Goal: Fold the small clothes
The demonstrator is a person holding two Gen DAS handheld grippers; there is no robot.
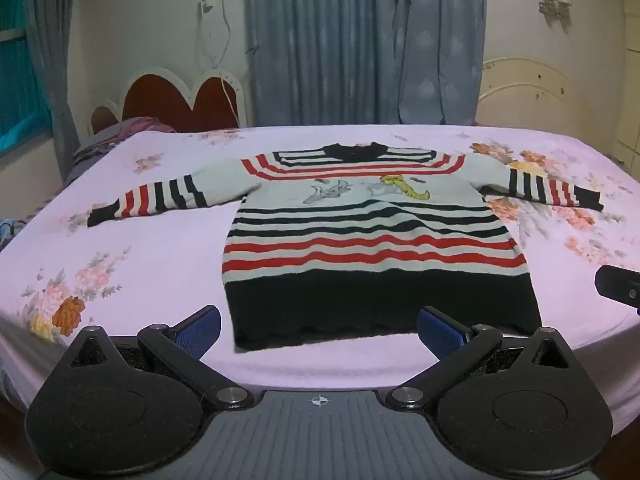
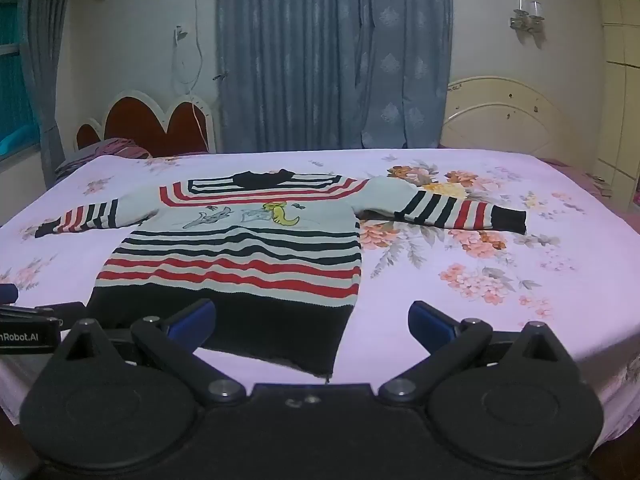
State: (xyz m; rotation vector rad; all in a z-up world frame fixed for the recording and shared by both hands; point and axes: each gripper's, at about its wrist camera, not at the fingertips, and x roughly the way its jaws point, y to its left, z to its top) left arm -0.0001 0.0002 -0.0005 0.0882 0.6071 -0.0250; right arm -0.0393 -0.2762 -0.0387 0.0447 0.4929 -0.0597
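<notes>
A small striped sweater (image 1: pixel 372 236) in white, red and black lies flat, front up, on the bed, with both sleeves spread out to the sides and a cartoon print on the chest. It also shows in the right wrist view (image 2: pixel 240 256). My left gripper (image 1: pixel 319 330) is open and empty, just before the black hem. My right gripper (image 2: pixel 312 322) is open and empty, over the hem's right corner. The left gripper's body (image 2: pixel 28 330) shows at the left edge of the right wrist view.
The bed has a pink floral sheet (image 1: pixel 120 264), also seen in the right wrist view (image 2: pixel 480 280). A red heart-shaped headboard (image 1: pixel 180 100) and crumpled purple bedding (image 1: pixel 120 132) stand at the far left. Blue curtains (image 1: pixel 360 40) hang behind. A cream headboard (image 2: pixel 512 116) is at the right.
</notes>
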